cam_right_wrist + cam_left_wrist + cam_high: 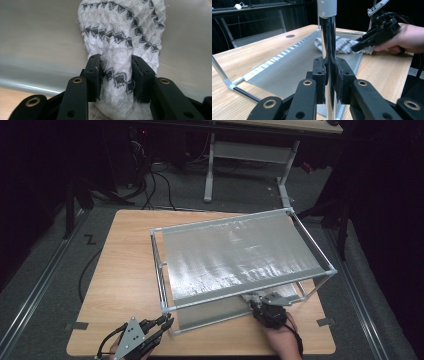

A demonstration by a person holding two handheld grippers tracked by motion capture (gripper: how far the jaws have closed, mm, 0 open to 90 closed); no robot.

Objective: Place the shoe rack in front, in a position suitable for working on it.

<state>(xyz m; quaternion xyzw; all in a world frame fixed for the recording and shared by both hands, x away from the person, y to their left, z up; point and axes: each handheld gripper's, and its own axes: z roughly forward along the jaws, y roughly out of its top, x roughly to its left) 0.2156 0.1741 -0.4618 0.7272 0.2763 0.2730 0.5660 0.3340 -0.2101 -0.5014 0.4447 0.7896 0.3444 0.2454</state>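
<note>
R gripper (116, 75) pinches the soft, light knit cloth (122, 32) w/ jaws half-closed on its bunched end, on the silver mat (240, 255) under the rack; L gripper (329, 80) clamped tight on frame post (327, 37); best hold it by the bunch.

White cloth (122, 32) (black zigzag bands), silver sheet (240, 252), wood-tone table (125, 270).

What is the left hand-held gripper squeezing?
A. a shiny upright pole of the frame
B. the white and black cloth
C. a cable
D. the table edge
A: the left hand-held gripper has its pads pressed on both sides of the shiny upright pole at the frame's corner.
</note>
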